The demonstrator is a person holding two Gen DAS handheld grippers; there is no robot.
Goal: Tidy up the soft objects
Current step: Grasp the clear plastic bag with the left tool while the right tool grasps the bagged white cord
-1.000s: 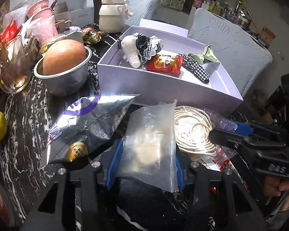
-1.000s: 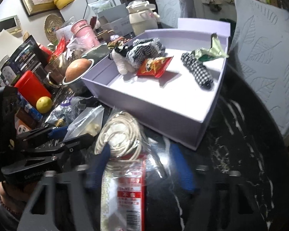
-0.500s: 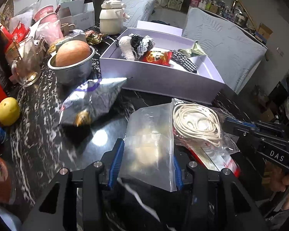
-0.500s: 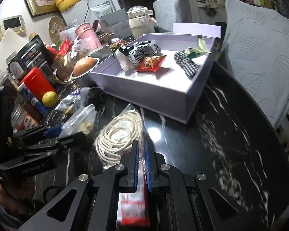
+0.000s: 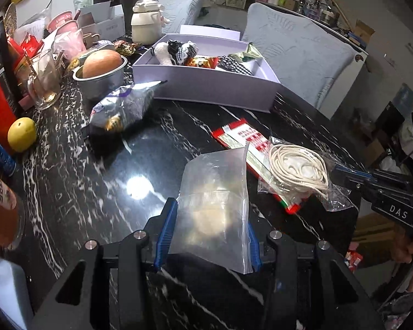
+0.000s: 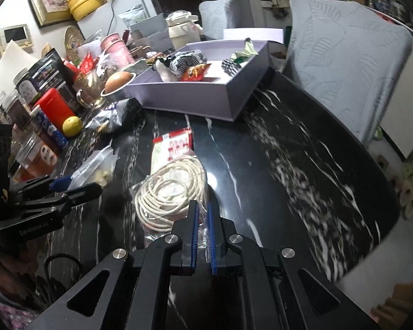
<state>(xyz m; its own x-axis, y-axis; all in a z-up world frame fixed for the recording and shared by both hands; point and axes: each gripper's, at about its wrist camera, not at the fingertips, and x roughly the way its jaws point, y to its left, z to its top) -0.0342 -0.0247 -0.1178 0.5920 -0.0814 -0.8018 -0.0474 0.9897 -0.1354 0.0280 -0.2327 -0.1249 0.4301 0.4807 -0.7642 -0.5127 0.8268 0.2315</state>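
Note:
My left gripper [image 5: 208, 222] is shut on a clear zip bag [image 5: 214, 200] with a pale soft lump inside, held above the black marble table [image 5: 82, 165]. My right gripper [image 6: 202, 220] is shut on the edge of a clear bag of coiled white rope [image 6: 170, 189], also seen in the left wrist view [image 5: 297, 169]. A red and white packet [image 6: 173, 147] lies under the rope bag. The lilac box [image 5: 206, 82] at the back holds a plush toy [image 5: 176, 52], a red snack packet, a checked cloth and a green wrapper.
A silver snack bag [image 5: 124, 104] lies left of the box. A metal bowl [image 5: 102, 79] holding a round brown thing, a glass mug, a lemon [image 5: 21, 134], a red container and jars crowd the left side. A grey chair [image 6: 344, 63] stands beyond the table's right edge.
Both grippers have pulled back from the box with their bags, so the box looks farther away. The red and white packet has come out from under the rope bag.

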